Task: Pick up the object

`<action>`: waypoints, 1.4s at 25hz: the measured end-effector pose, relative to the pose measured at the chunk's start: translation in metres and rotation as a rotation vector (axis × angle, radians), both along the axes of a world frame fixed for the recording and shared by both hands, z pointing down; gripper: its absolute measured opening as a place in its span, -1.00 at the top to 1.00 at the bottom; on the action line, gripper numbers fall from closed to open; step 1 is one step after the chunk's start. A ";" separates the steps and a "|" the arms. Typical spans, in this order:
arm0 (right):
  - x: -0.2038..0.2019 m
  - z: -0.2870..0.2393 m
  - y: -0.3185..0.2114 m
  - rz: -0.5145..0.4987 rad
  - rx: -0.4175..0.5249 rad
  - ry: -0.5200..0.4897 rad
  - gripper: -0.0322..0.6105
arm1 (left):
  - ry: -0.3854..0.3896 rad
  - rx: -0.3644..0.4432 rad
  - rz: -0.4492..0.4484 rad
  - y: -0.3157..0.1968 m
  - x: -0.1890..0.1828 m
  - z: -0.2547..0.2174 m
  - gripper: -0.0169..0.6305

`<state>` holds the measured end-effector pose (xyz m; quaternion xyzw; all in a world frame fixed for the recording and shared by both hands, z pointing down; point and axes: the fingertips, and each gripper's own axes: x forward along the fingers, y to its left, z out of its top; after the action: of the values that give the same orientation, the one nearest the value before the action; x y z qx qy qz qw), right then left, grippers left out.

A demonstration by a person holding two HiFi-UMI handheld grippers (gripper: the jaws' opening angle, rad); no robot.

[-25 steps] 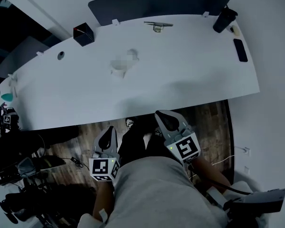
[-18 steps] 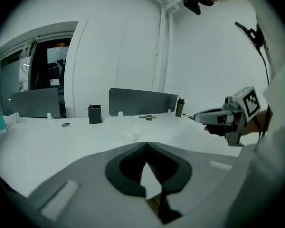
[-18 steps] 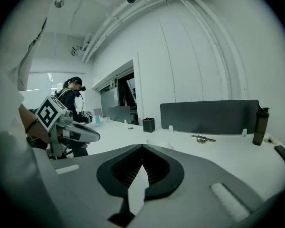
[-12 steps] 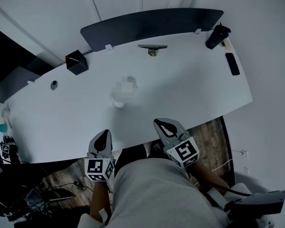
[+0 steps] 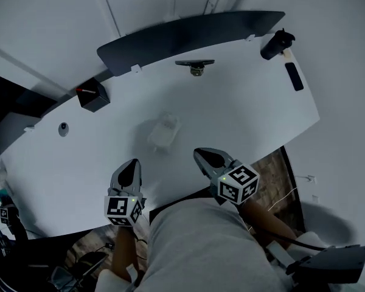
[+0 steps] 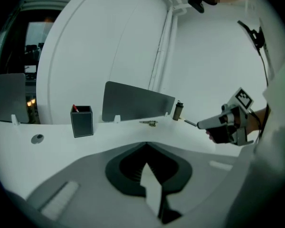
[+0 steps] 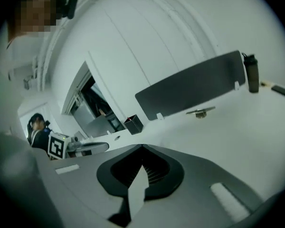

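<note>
**A:** So where's the object (image 5: 164,131) sitting?

**B:** Mid-frame on the smooth white table (image 5: 243,120). It's a small whitish lump, long axis lower-left to upper-right, can't tell which end leads. Nothing blocks it. Behind it: boxy black pen holder (image 5: 92,96), metal clip (image 5: 196,67), dark bottle (image 5: 276,44). Left gripper (image 5: 131,164) and right gripper (image 5: 202,154) are both clenched, empty.

White table (image 5: 243,114) all across the head view, plain, no pattern. Twelve o'clock: a dark slate-grey divider panel (image 5: 188,32). Ten o'clock: a black box (image 5: 92,95), a flash of red on top. Two o'clock: a black bottle (image 5: 276,44) and a flat black slab (image 5: 293,76). Centre: a pale whitish object (image 5: 164,131), barely off the tabletop's tone. Left gripper (image 5: 132,163) and right gripper (image 5: 199,154) are grey, each wearing black-and-white square markers and a green light. Four o'clock: brown wood-grain floor (image 5: 280,169).
</note>
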<state>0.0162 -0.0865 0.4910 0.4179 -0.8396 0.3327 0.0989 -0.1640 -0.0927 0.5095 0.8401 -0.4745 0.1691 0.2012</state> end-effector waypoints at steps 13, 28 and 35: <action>-0.020 0.083 -0.048 0.300 -0.681 -0.524 0.16 | 0.027 -0.057 -0.114 -0.010 -0.001 0.021 0.95; -0.062 0.170 -0.067 0.266 -0.919 -0.556 0.15 | 0.062 -0.115 -0.195 -0.003 -0.010 0.036 0.95; -0.083 0.170 -0.090 0.195 -0.825 -0.638 0.39 | 0.050 -0.130 -0.189 -0.014 -0.013 0.040 0.95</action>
<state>-0.0664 -0.1764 0.6608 0.2982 -0.5845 0.7537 -0.0367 -0.1768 -0.1067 0.5498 0.7808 -0.5343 0.1588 0.2823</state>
